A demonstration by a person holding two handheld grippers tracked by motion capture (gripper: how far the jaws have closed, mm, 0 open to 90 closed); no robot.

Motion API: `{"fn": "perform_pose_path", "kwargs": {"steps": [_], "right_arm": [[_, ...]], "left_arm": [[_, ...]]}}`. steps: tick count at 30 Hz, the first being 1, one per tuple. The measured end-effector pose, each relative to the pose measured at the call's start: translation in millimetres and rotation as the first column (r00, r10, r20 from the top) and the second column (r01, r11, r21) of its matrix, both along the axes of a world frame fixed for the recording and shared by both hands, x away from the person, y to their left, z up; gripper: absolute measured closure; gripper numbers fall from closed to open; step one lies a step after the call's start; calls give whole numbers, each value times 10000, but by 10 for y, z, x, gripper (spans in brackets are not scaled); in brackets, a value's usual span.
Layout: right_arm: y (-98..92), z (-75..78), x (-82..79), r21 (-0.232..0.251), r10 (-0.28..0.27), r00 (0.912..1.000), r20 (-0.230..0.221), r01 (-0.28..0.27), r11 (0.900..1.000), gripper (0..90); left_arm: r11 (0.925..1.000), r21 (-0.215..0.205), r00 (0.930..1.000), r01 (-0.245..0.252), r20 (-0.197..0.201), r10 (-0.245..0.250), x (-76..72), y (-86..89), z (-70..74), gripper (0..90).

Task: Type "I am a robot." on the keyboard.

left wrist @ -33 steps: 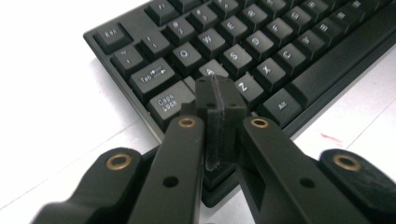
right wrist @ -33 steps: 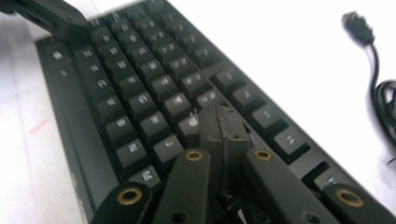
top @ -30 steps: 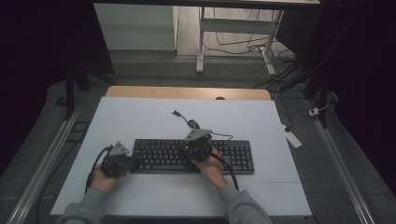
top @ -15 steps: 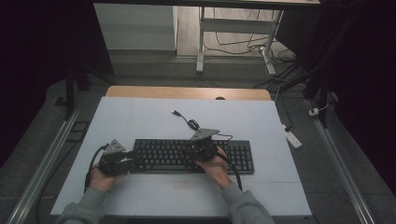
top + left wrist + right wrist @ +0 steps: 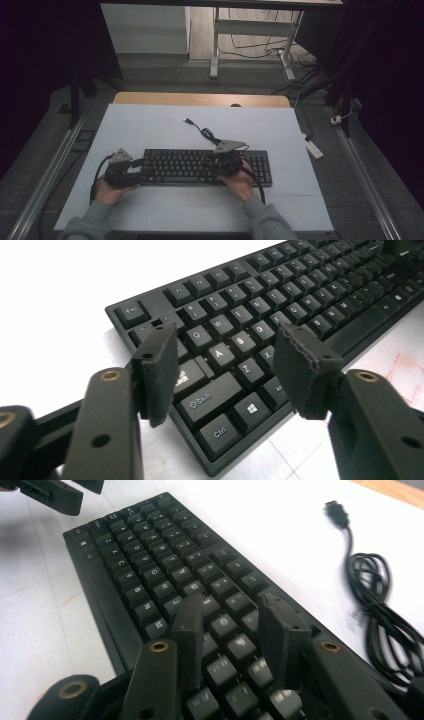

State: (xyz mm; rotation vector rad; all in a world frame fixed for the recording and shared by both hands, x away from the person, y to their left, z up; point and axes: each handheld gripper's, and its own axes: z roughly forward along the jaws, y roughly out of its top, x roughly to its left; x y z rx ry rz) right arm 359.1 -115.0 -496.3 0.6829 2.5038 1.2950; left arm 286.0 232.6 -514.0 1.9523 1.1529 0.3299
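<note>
Both claws hover over a black keyboard [image 5: 205, 167] that lies flat near the front edge of a white bench [image 5: 150, 125], parallel to that edge. Left claw [image 5: 227, 367] sits at the keyboard's left end; its jaws have just been opening and now stand spread above the Shift, A and Z keys, with nothing pinched between them. Right claw [image 5: 232, 635] sits over the keys right of centre; its jaws have also just been opening and stand spread, the pads close above the keycaps, gripping nothing. In the high view the left claw [image 5: 131, 169] and right claw [image 5: 226, 161] each rest in a hand that reaches in from the front edge.

A black cable [image 5: 372, 605] lies coiled on the bench behind the keyboard, its plug [image 5: 188, 121] loose toward the bench's middle.

Risks, as a judgement: a spread jaw dropping could press or snag a keycap. Lifting or pushing one end alone could skew the keyboard, and dragging it back could tangle the coil.
</note>
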Motion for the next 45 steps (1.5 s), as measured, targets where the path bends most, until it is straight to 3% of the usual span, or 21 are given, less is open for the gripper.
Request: {"fn": "perform_pose_path", "kwargs": {"steps": [12, 25, 32, 37, 45], "right_arm": [[-351, 63, -115, 118, -450, 9989, 105, 449, 9989, 623], [-476, 54, -182, 95, -594, 9981, 161, 593, 9982, 621], [-504, 50, -205, 106, -621, 9979, 199, 619, 9980, 620], [-546, 51, -217, 112, -737, 9971, 201, 735, 9972, 619], [-617, 52, -243, 235, -853, 9962, 191, 849, 9961, 618]], "left_arm": [[9979, -225, 9981, 601, 147, -597, 2, -63, 100, 374], [9856, -302, 9858, 1664, 283, -1656, -4, -244, 169, 427], [9773, -302, 9776, 2097, 272, -2089, 17, -354, 192, 476], [9702, -85, 9700, 2422, 235, -2419, 69, -479, 210, 527], [9567, 163, 9565, 2906, 229, -2909, 168, -681, 232, 677]]}}
